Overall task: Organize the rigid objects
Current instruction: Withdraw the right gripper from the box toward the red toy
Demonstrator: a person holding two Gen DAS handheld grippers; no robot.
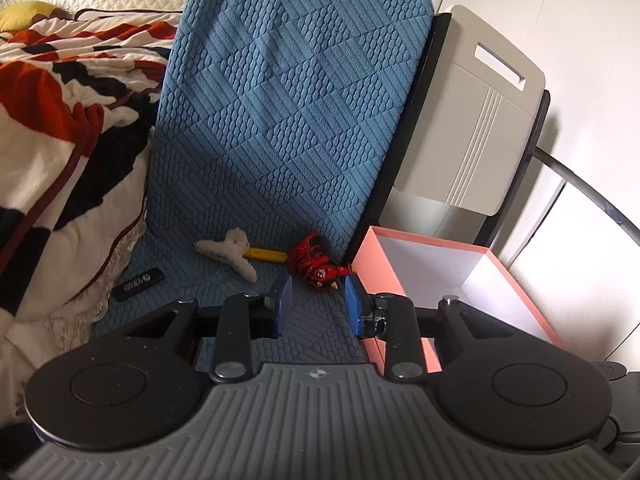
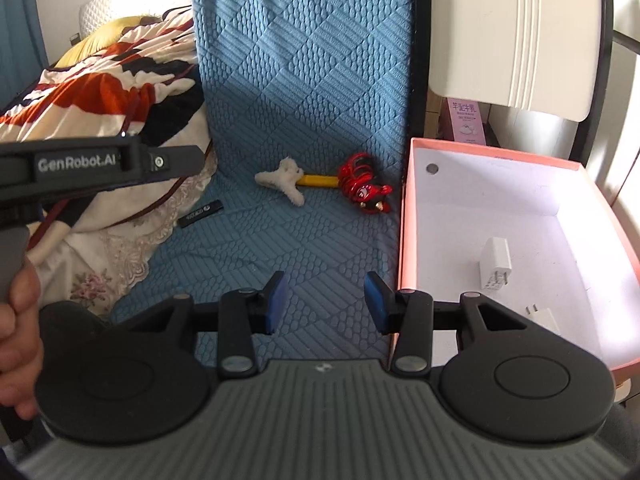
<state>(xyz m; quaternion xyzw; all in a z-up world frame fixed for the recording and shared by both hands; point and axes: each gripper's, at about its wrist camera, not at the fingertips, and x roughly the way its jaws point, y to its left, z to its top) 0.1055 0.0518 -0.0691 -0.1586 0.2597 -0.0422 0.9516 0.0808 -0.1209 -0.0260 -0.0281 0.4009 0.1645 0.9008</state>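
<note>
On the blue quilted mat (image 1: 256, 128) (image 2: 304, 100) lie a red claw hair clip (image 1: 316, 264) (image 2: 362, 184), a fluffy white hair clip (image 1: 232, 252) (image 2: 284, 180), a yellow stick (image 1: 266, 255) (image 2: 320, 181) and a small black stick-shaped object (image 1: 138, 279) (image 2: 200, 213). A pink box (image 1: 374, 256) (image 2: 404, 264) with a white inside stands right of the mat; it holds two white charger plugs (image 2: 495, 264) (image 2: 545, 317). My left gripper (image 1: 318, 300) is open and empty, just short of the red clip. My right gripper (image 2: 325, 300) is open and empty over the mat, beside the box.
A patterned red, black and white blanket (image 1: 60, 128) (image 2: 120, 80) is heaped left of the mat. A white chair back (image 1: 476, 120) (image 2: 516, 36) stands behind the box. The left gripper's body (image 2: 100, 164) and the hand holding it (image 2: 18, 340) show at the left of the right wrist view.
</note>
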